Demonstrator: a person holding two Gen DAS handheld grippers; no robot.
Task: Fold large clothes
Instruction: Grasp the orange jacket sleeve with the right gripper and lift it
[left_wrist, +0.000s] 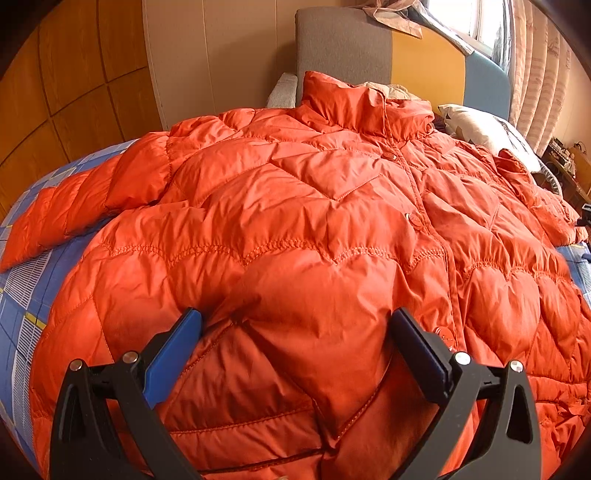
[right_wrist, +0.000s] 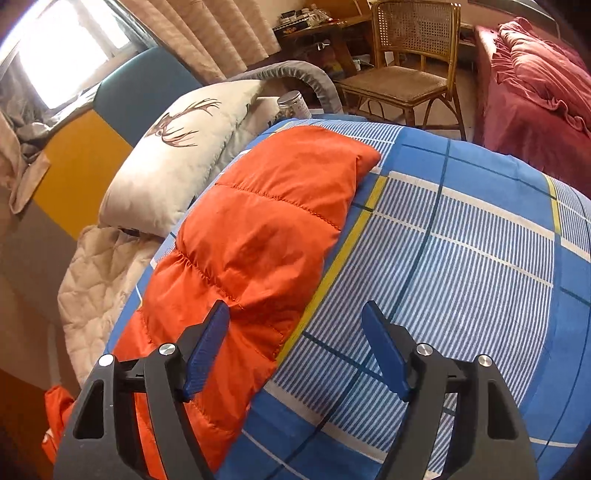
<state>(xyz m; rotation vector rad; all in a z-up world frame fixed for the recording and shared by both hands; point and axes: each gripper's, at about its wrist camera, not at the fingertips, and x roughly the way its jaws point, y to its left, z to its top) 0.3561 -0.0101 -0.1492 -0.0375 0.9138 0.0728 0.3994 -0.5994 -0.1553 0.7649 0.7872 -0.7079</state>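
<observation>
Right gripper (right_wrist: 295, 325) agape astride sleeve (right_wrist: 258, 229) edge, bare bedsheet (right_wrist: 461, 258) rightward

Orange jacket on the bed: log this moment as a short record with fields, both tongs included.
garment: orange quilted jacket, spread front up, buttoned, collar toward the headboard
surface: blue plaid bedsheet
sleeve: one orange sleeve lies flat on the sheet, out to the side
left tongs: open over the lower front of the jacket, holding nothing
right tongs: open, one blue pad over the sleeve's edge, the other over the sheet
nearby: white pillow with an antler print, wicker chair
fold: not started
</observation>
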